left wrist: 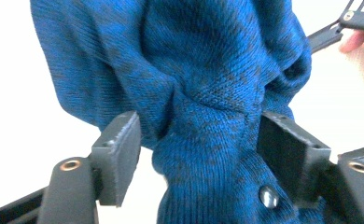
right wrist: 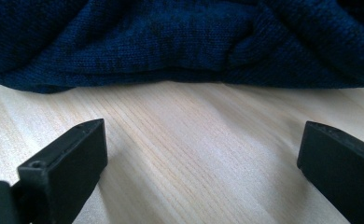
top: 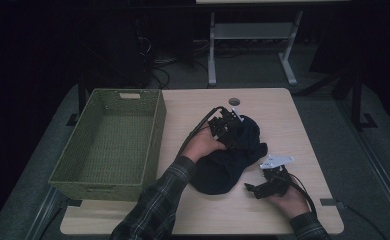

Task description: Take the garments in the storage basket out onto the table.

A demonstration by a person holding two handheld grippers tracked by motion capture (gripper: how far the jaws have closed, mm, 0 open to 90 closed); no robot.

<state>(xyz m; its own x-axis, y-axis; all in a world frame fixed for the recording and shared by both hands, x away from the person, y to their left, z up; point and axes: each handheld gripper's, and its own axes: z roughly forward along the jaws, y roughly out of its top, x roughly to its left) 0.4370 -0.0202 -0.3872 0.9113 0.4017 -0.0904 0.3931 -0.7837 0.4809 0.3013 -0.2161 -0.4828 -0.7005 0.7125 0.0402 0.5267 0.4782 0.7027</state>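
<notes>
The left gripper [left wrist: 199,154] stands open around a bunched fold of the blue sweater [top: 228,160] mid-table, seemingly to regrip, while the right gripper [right wrist: 199,172] waits open just short of its near hem, toward the table's [top: 263,105] near right corner.

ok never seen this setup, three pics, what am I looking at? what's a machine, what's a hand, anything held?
No robot arm here: a person holds a handheld two-jaw gripper in each hand. The high view looks down on a wooden table from the person's side. On it lie a dark blue knitted garment and an empty green woven basket. The left gripper sits over the garment; the right gripper rests beside it on bare wood. The other two pictures come from cameras riding on each gripper, looking along its black jaws. In the left gripper view, bunched knit lies between the jaws, which stand apart, not pinching it. In the right gripper view, the jaws are open over bare wood, holding nothing.
</notes>
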